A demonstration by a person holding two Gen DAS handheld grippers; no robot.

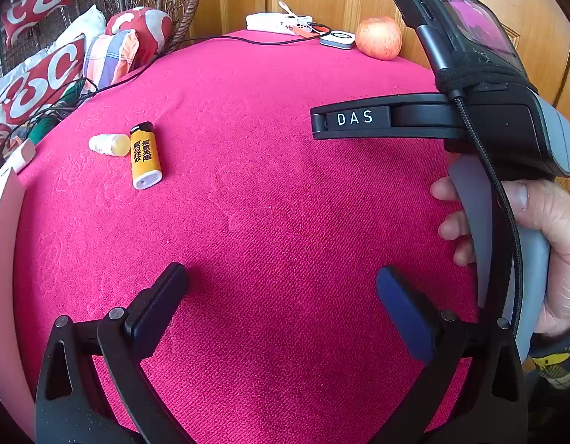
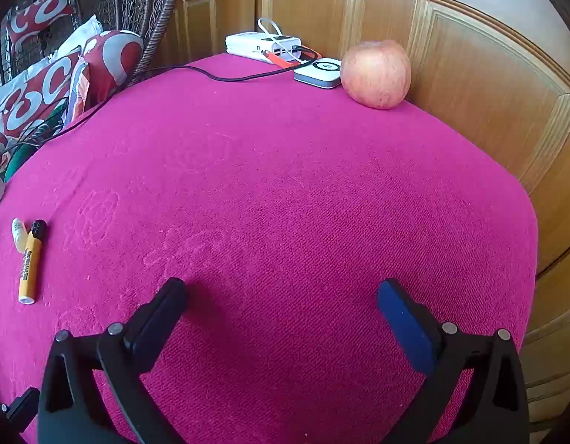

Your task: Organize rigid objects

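Note:
An orange lighter (image 1: 145, 155) with black print lies on the magenta cloth (image 1: 266, 203), touching a small pale yellow bottle (image 1: 109, 144) on its side. Both also show at the far left of the right wrist view, the lighter (image 2: 30, 263) and the bottle (image 2: 19, 234). An apple (image 1: 379, 37) stands at the table's far right by the wooden doors; it also shows in the right wrist view (image 2: 375, 73). My left gripper (image 1: 283, 281) is open and empty above the cloth. My right gripper (image 2: 285, 296) is open and empty; its body appears at the right of the left wrist view.
A white power bank (image 2: 264, 47) with cables and a small white square device (image 2: 319, 71) sit at the far edge. A black cable (image 2: 225, 76) runs leftward off the table. Patterned cushions (image 1: 44, 74) in a wicker chair lie left. Wooden cabinet doors (image 2: 488, 92) stand close behind and right.

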